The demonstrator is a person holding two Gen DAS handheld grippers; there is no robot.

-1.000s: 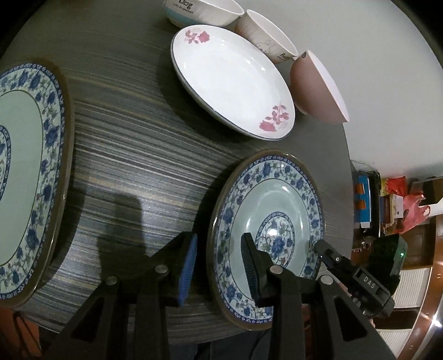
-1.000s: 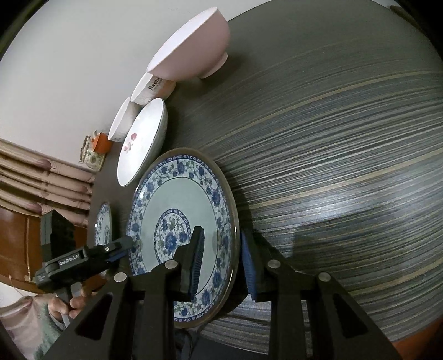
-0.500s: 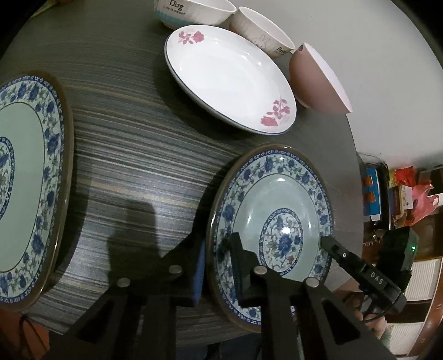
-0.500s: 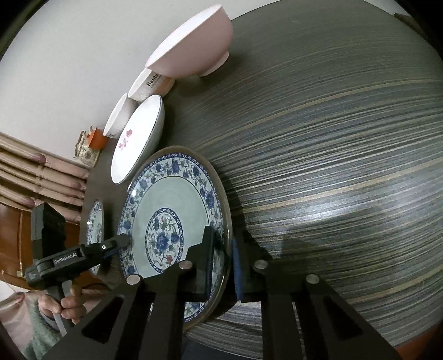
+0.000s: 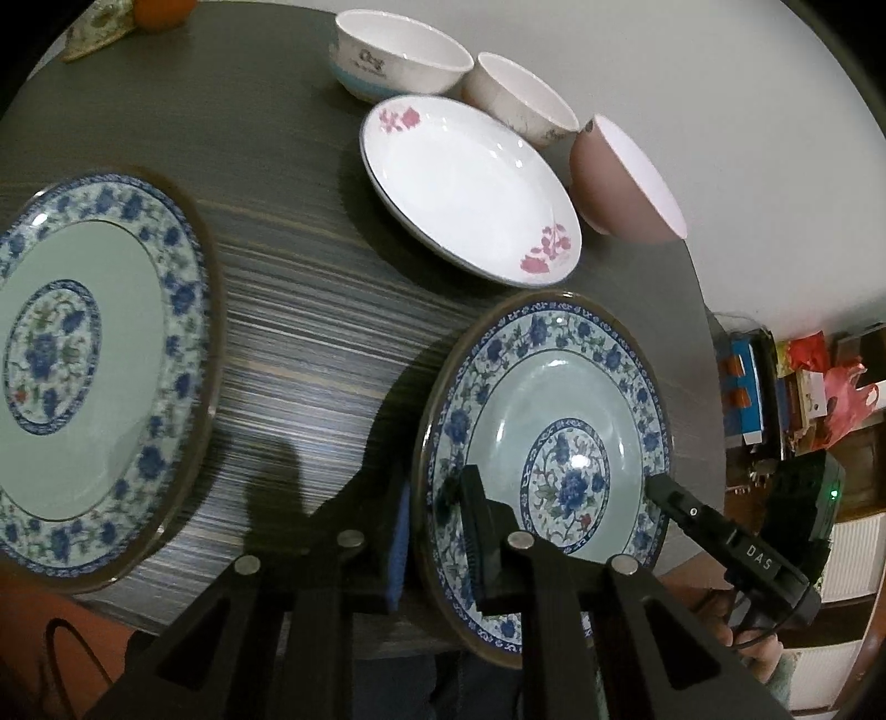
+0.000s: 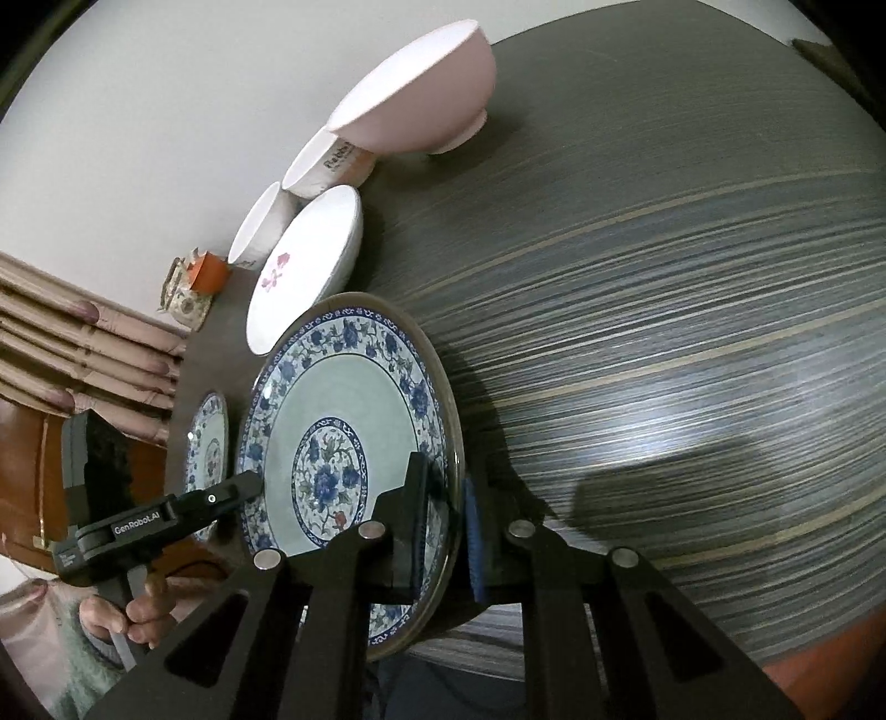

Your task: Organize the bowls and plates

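A blue floral plate (image 5: 559,437) with a pale green centre is held at both sides and lifted off the dark striped table (image 5: 310,332). My left gripper (image 5: 437,531) is shut on its left rim. My right gripper (image 6: 446,526) is shut on its right rim; the plate (image 6: 343,421) stands tilted in the right wrist view. A larger matching blue floral plate (image 5: 88,376) lies to the left. A white plate with pink flowers (image 5: 465,183) sits behind, with two white bowls (image 5: 398,61) (image 5: 520,97) and a pink bowl (image 5: 626,183).
An orange object on a patterned mat (image 5: 127,22) lies at the table's far left. The table edge (image 5: 703,343) curves on the right, with clutter on the floor (image 5: 803,382) beyond. The wide right part of the table (image 6: 692,332) shows only striped surface.
Both grippers have closed on the plate's opposite rims. The plate has risen and tilted off the table.
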